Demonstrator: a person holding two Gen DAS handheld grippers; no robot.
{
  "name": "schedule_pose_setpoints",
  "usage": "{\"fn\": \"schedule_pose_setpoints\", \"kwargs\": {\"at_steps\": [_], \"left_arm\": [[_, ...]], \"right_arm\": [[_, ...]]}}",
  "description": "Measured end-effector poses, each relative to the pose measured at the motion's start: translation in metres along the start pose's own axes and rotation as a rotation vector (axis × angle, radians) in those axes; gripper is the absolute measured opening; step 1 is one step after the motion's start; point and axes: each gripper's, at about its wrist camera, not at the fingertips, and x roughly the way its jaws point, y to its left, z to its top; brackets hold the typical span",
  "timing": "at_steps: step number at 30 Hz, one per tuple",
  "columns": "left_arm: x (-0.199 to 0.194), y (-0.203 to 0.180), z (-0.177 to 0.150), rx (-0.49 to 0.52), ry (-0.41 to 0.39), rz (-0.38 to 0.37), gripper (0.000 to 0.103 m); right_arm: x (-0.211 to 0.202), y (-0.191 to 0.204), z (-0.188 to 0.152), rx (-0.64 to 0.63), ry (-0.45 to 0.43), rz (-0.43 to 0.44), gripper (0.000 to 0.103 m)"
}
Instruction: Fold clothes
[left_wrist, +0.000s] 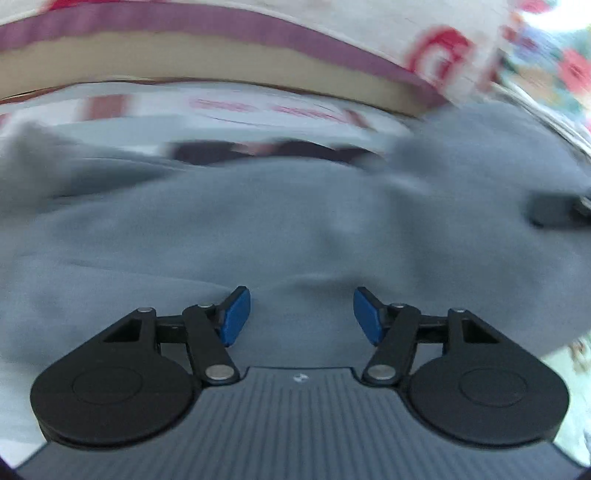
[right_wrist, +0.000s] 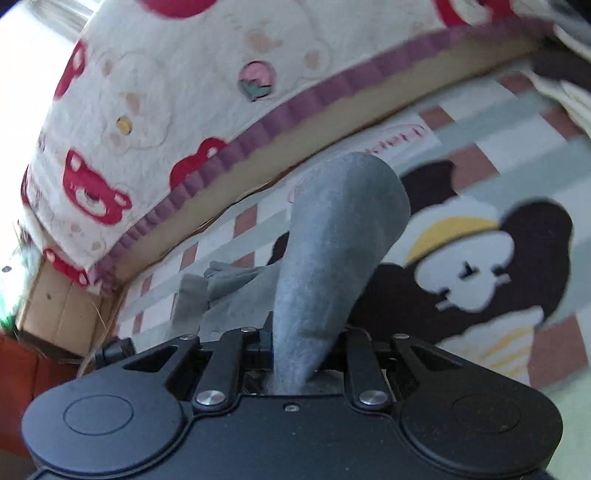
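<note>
Jaws of the right gripper (right_wrist: 301, 345) clamped on a soft blue-grey fleece garment (right_wrist: 332, 236); left gripper (left_wrist: 302, 315) parted and empty above the same cloth.

The right jaws pinch a bunched fold that rises in a cone ahead of them; their pads are buried in the cloth. The left gripper's blue pads (left_wrist: 234, 319) stand apart, tilted downward over the garment, whose far edge is smeared by blur. The rest of the garment trails onto a checked cartoon-bear floor mat (right_wrist: 480, 258). Behind runs a bed with a white, red-bear-print cover (right_wrist: 155, 110) and purple trim; its upper part is cut off.
</note>
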Motion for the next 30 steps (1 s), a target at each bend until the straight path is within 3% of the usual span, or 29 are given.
{"fn": "schedule_pose_setpoints", "kwargs": {"at_steps": [4,6,9,11,17,22,25,30], "left_arm": [[-0.046,0.066,0.007,-0.131,-0.117,0.087,0.063],[-0.065,0.094,0.011,-0.133,-0.17,0.112,0.063],[-0.064,0.134,0.006,-0.113,-0.196,0.163,0.063],[-0.05,0.153,-0.002,-0.191,-0.168,0.234,0.065],[-0.058,0.162,0.0,-0.244,-0.221,0.169,0.064],[-0.094,0.18,-0.008,-0.396,-0.288,0.068,0.061],[-0.109,0.186,-0.017,-0.366,-0.215,0.142,0.054],[-0.102,0.207,-0.03,-0.452,-0.176,0.092,0.051]], "right_arm": [[0.026,0.043,0.023,-0.116,0.04,0.011,0.02],[0.05,0.069,0.035,-0.166,0.09,0.01,0.02],[0.084,0.105,0.042,-0.247,0.149,0.02,0.02],[0.107,0.128,0.043,-0.304,0.183,0.03,0.02],[0.175,0.156,0.036,-0.316,0.25,-0.001,0.02],[0.211,0.174,0.025,-0.334,0.286,-0.02,0.021],[0.227,0.181,0.021,-0.342,0.314,-0.027,0.021],[0.25,0.195,0.016,-0.388,0.34,-0.07,0.023]]}}
